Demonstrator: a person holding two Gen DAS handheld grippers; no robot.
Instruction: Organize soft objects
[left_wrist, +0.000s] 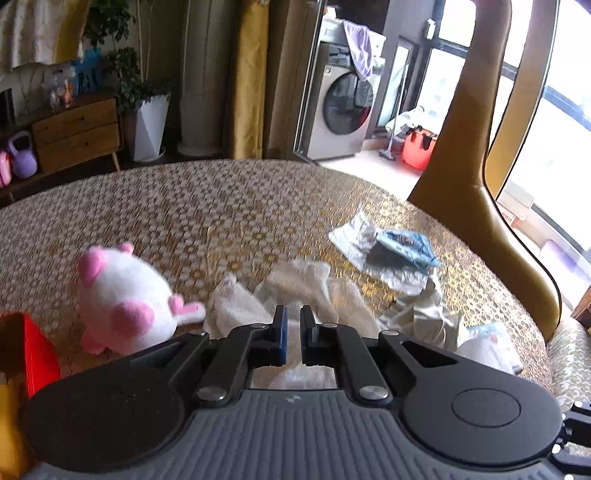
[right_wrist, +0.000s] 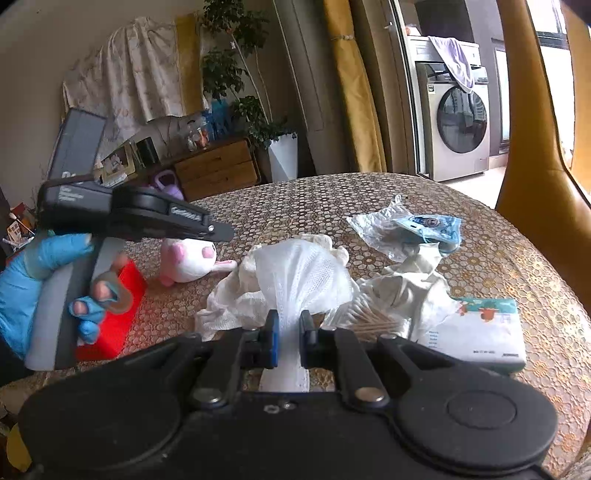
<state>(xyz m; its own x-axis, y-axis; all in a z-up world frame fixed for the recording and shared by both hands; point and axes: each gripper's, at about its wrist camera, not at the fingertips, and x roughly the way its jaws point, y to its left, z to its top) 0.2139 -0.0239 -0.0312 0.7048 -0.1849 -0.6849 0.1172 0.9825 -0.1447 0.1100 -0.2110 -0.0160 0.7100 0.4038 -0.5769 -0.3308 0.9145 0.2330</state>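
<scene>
The right claw (right_wrist: 288, 334) is clamped on a white mesh cloth (right_wrist: 299, 273), which fans up and away from its pads toward the bench (right_wrist: 295, 199). The left claw (left_wrist: 292, 334) pinches white fabric (left_wrist: 295, 369) too, whether the same cloth I cannot tell. The cloth's long axis runs straight ahead of the right claw, so stretching it likely means drawing the hands apart.

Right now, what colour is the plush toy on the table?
The plush toy is white with pink patches; the left wrist view shows it best.
</scene>
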